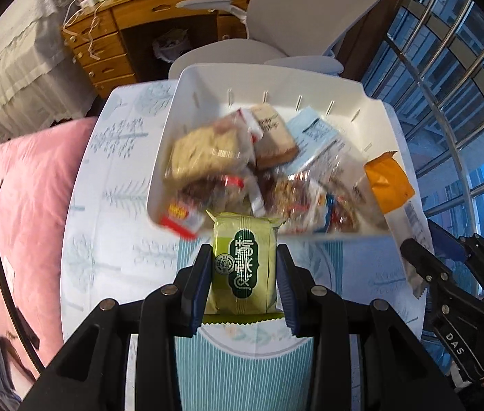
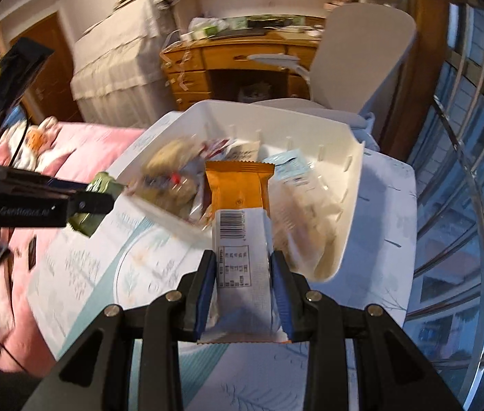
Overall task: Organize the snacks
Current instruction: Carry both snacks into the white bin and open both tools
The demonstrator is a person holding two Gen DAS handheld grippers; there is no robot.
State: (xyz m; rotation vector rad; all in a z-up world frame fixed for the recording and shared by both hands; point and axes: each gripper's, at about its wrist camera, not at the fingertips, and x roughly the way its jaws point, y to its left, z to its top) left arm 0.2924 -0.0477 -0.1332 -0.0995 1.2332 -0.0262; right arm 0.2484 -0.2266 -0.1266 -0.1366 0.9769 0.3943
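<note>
Both grippers carrying wrapped snacks toward the white plastic bin (image 1: 173, 144)

I have the left gripper (image 1: 244, 281) pinching the green foil-wrapped pastry packet (image 1: 242, 267) across its sides, held just short of the bin's near edge above the pale tree-print tablecloth (image 1: 112, 226). My right gripper (image 2: 243, 282) clamps the orange-and-white barcode snack wrapper (image 2: 240, 212), whose orange end already reaches over the near wall of the bin, which is nearly full of loose packets. To do this well, I judge each packet should clear the wall before I let go, aimed at the open spots. Both grippers point forward and downward, side by side, the right slightly ahead.
</note>
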